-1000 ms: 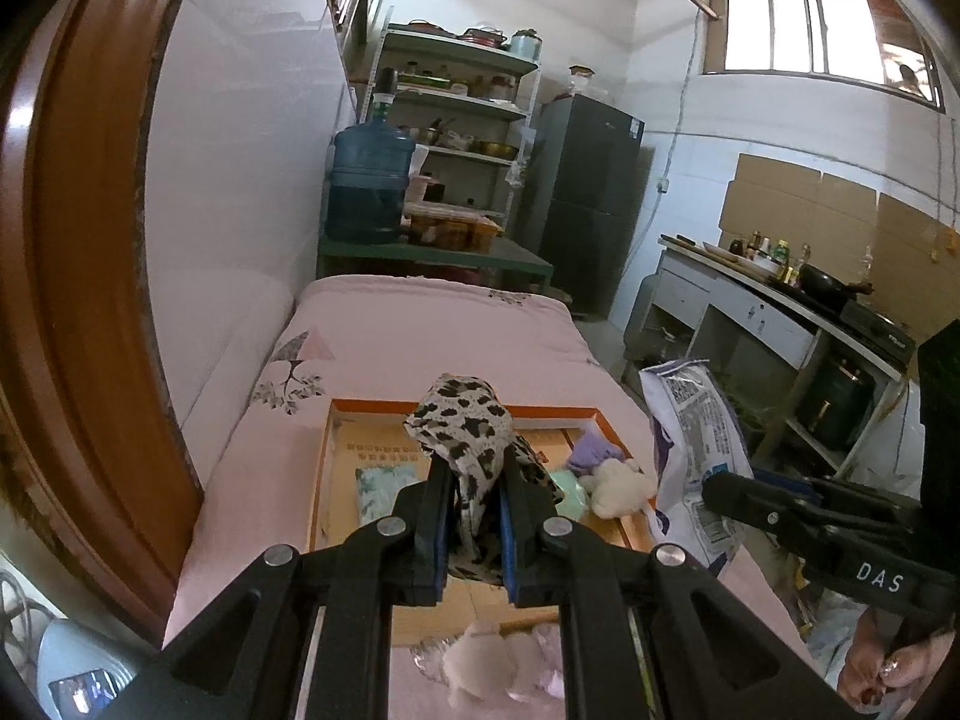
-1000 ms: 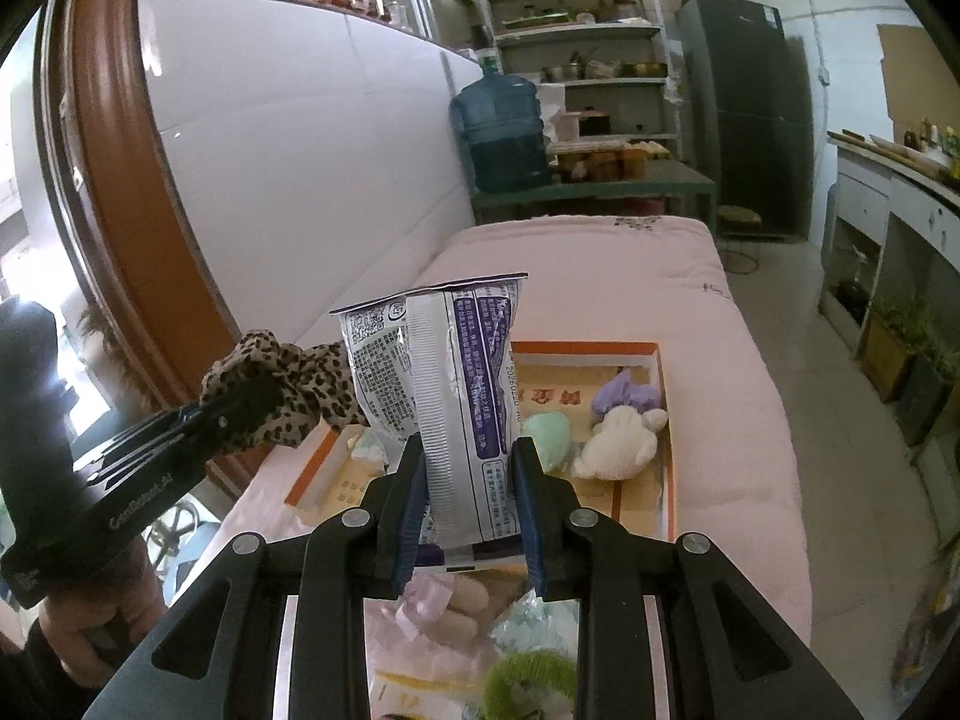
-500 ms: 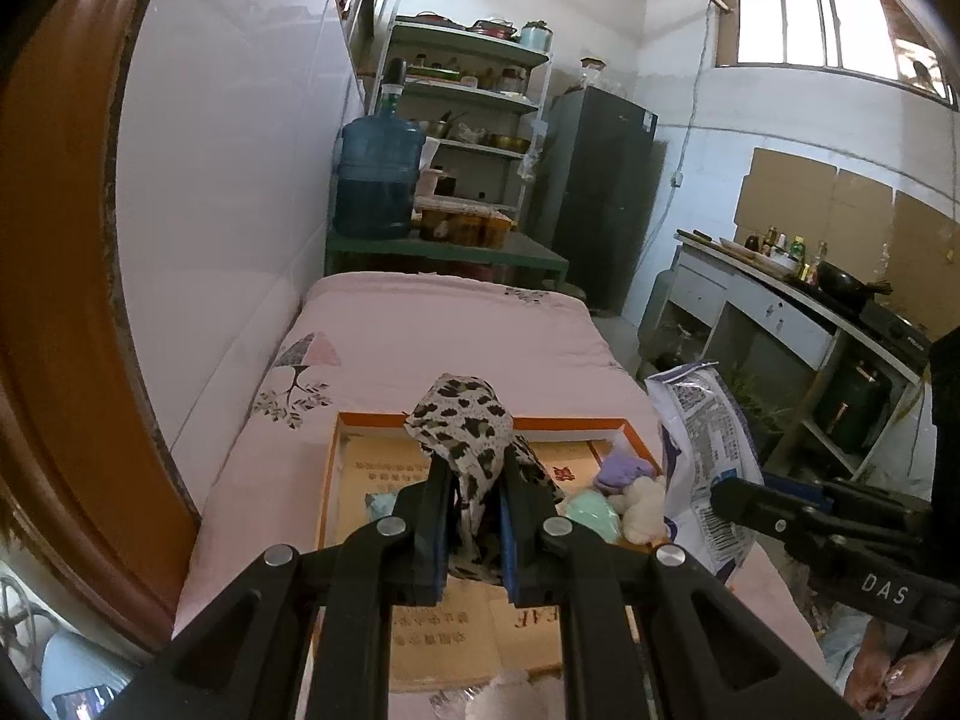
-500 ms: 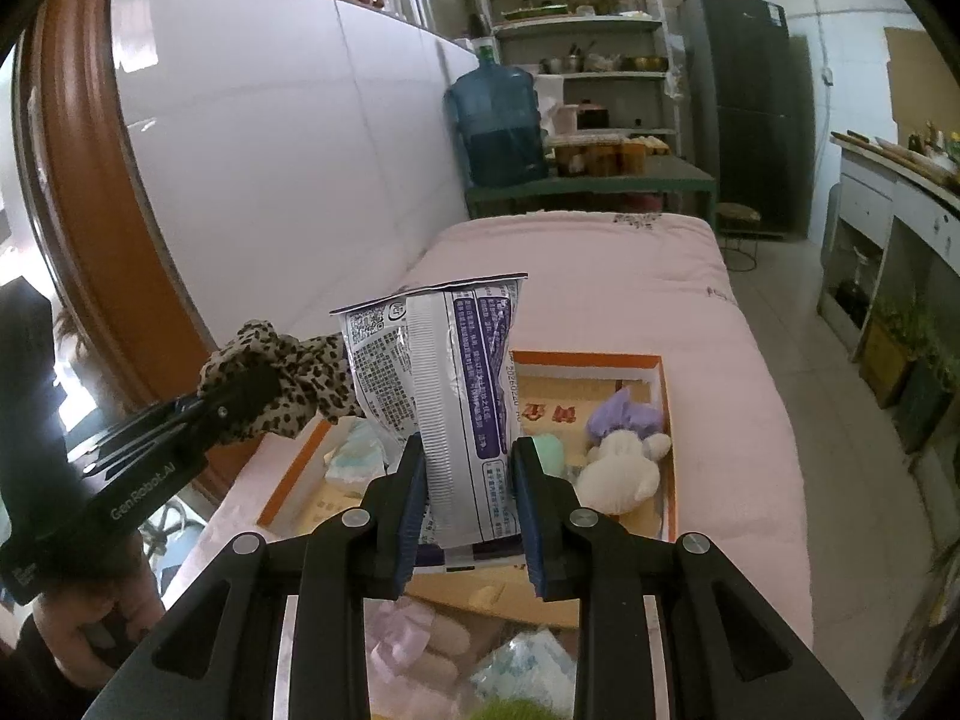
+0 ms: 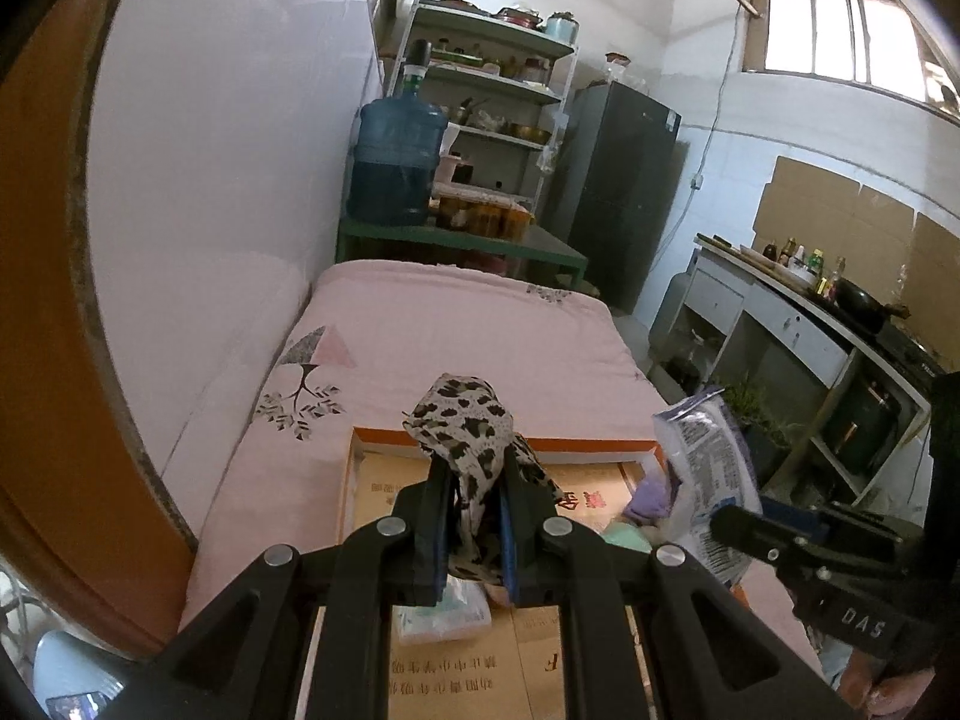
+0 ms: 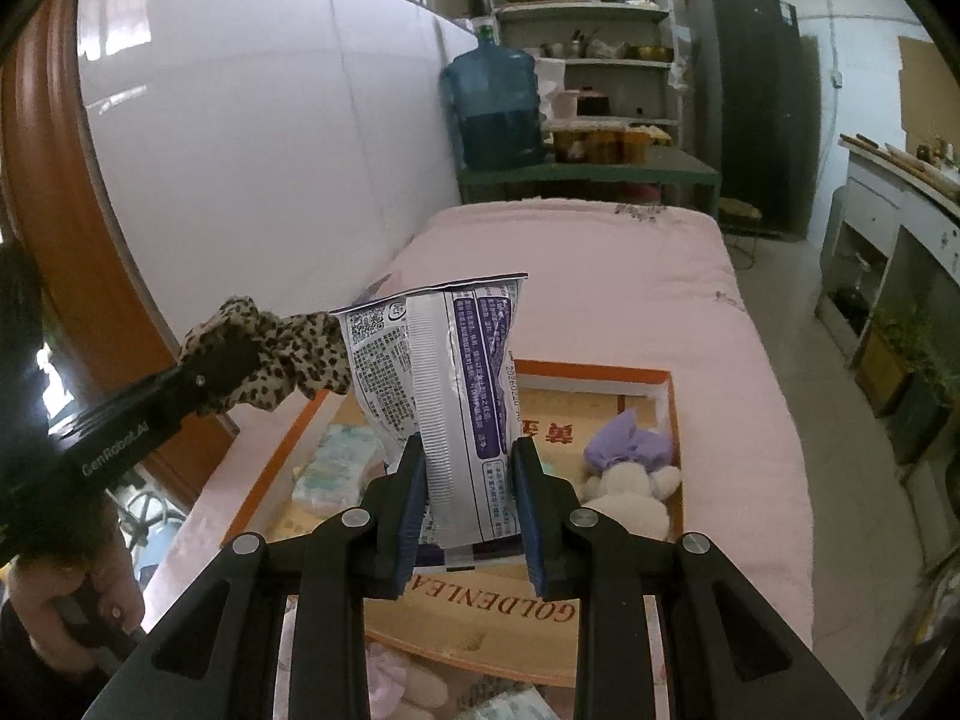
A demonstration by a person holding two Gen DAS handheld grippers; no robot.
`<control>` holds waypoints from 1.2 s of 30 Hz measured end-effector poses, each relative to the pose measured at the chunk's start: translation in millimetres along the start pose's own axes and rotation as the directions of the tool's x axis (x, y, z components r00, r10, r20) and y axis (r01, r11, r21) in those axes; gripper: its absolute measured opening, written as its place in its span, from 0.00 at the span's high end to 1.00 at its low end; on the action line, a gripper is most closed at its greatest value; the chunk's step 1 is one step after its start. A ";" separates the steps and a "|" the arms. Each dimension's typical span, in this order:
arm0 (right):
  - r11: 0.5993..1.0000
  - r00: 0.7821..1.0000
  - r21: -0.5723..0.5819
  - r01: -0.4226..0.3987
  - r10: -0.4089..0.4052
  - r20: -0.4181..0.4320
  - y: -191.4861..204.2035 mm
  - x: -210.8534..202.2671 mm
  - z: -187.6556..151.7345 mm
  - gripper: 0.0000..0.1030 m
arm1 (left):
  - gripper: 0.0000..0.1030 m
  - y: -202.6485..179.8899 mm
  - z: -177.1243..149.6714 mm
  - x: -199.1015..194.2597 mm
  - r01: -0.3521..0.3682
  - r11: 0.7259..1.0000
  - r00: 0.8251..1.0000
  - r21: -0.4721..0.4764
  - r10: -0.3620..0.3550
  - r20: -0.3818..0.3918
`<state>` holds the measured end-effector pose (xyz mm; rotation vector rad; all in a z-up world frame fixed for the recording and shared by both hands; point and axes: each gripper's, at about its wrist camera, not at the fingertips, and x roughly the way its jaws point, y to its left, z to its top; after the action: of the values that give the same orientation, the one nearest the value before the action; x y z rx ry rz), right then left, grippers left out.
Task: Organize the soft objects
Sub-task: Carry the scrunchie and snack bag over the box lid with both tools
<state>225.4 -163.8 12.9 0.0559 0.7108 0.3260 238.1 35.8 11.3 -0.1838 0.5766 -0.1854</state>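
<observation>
My left gripper [image 5: 474, 480] is shut on a leopard-print cloth [image 5: 465, 426], held above the near left part of an orange-rimmed cardboard box [image 5: 510, 443] on the pink bed. In the right wrist view that cloth [image 6: 282, 348] shows at the left. My right gripper [image 6: 468, 468] is shut on a white and purple printed packet [image 6: 450, 378], upright over the box [image 6: 671, 396]. The packet [image 5: 702, 474] also shows at the right in the left wrist view. Inside the box lie a white plush toy [image 6: 630, 489], a purple soft piece [image 6: 630, 450] and a pale tissue pack [image 6: 333, 468].
The pink bed [image 5: 456, 336] runs back to a green table [image 5: 462, 237] with a blue water jug [image 5: 396, 168], shelves and a dark fridge [image 5: 624, 192]. A white wall lies left, a kitchen counter [image 5: 798, 312] right. More soft items [image 6: 408, 684] lie near the box's front edge.
Both grippers have moved forward over the box with their loads still held. The box now lies closer beneath them, and the loose items in front have slid toward the lower edge.
</observation>
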 end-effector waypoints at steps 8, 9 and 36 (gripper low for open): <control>1.000 0.998 -0.019 -0.010 0.009 -0.055 5.0 31.4 -0.7 0.72 | 0.87 2.5 -3.0 26.4 -0.005 1.000 0.999 -0.010 0.005 -0.050; 1.000 0.998 -0.020 -0.010 0.008 -0.060 4.9 34.6 -0.8 0.72 | 0.87 3.4 -3.4 29.8 -0.008 1.000 0.998 -0.009 0.008 -0.056; 0.999 0.991 -0.043 0.019 -0.025 -0.134 5.3 95.2 7.6 0.72 | 0.87 15.5 -12.2 83.4 -0.058 0.998 0.986 0.006 0.058 -0.158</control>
<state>296.5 -128.6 -40.6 -0.0134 0.8379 0.3253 301.9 30.6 -45.7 -0.1518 0.7389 -0.1449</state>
